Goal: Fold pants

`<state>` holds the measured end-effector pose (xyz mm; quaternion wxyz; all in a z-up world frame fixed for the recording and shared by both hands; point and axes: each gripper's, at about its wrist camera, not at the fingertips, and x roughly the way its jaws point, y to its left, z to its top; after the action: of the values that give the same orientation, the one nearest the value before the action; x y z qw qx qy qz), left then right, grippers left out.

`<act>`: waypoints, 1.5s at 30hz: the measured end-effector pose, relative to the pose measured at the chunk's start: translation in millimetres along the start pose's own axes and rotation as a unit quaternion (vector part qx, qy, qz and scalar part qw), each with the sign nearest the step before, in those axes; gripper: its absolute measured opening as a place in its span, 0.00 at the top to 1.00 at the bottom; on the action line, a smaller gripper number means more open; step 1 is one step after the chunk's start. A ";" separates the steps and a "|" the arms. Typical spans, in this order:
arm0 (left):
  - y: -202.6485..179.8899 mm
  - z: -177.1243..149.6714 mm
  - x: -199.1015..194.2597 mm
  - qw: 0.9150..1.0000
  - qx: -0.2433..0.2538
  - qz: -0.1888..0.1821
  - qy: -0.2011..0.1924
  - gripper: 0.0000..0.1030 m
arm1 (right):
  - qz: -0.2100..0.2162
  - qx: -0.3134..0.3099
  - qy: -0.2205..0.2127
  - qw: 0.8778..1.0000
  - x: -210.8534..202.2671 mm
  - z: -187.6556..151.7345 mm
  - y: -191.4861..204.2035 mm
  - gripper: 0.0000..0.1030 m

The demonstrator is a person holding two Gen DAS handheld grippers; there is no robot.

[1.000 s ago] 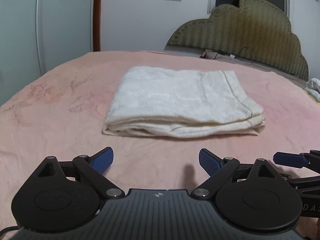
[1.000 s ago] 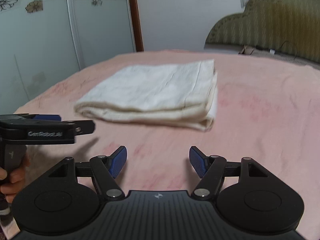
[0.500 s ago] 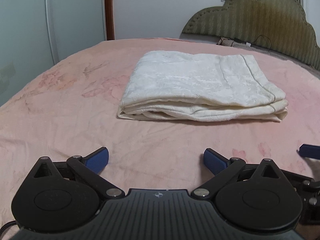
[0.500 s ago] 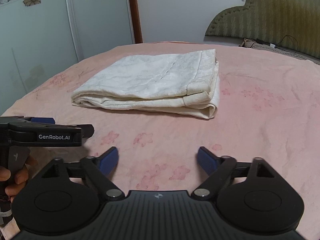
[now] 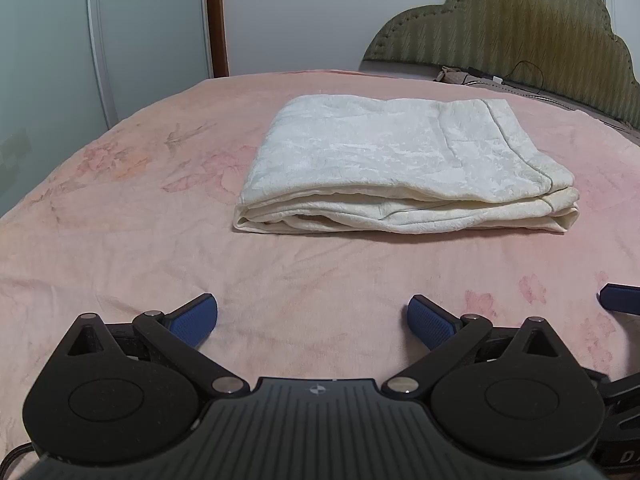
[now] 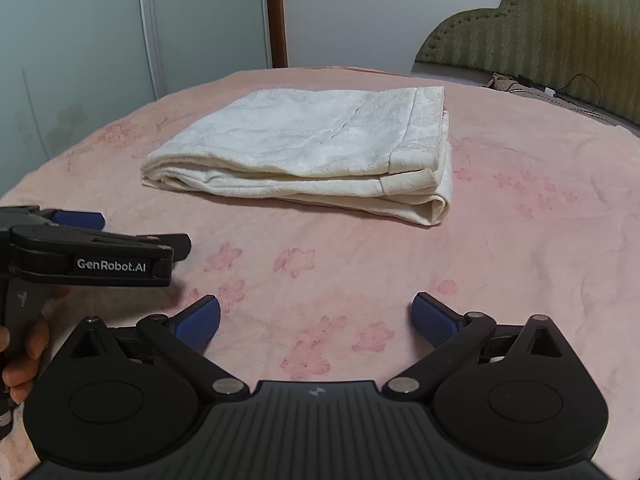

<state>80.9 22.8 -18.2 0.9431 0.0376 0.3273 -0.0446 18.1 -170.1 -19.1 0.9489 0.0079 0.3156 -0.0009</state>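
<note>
Soft even indoor light; short shadow under folded pants (image 5: 404,168); sharp focus; fisheye bending at edges.

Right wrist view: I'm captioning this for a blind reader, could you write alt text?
Cream pants lie folded into a neat rectangle on a pink floral bedspread. In the foreground the right gripper is open and empty, short of the pants. The left gripper, held in a hand, enters at the left edge.

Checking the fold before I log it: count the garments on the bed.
1. The folded white pants lie mid-bed on the pink blanket, ahead of both open grippers, left and right. Nothing else shows, though the bed's near edge is hidden.
</note>
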 end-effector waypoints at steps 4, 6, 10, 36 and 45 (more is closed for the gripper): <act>2.0 0.5 0.8 1.000 -0.005 -0.004 0.002 0.00 | -0.003 0.002 0.000 1.000 0.6 -0.2 0.9 0.00; 2.0 0.4 0.8 1.000 -0.005 -0.005 0.002 0.00 | -0.003 0.004 0.000 1.000 0.5 0.0 0.3 0.00; 1.8 0.2 0.5 1.000 -0.006 -0.006 0.002 0.00 | 0.000 0.010 -0.006 1.000 0.3 5.4 -2.7 0.00; 1.6 0.4 0.7 1.000 -0.005 -0.008 0.002 0.00 | 0.006 0.000 0.010 1.000 9.6 9.9 -12.2 0.00; 1.6 0.4 0.8 1.000 -0.004 -0.010 0.002 0.00 | 0.006 0.000 0.010 1.000 9.4 9.9 -12.3 0.00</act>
<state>81.8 24.3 -18.3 0.9421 0.0303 0.3298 -0.0527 31.5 -182.5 -17.0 0.9458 0.0103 0.3247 0.0048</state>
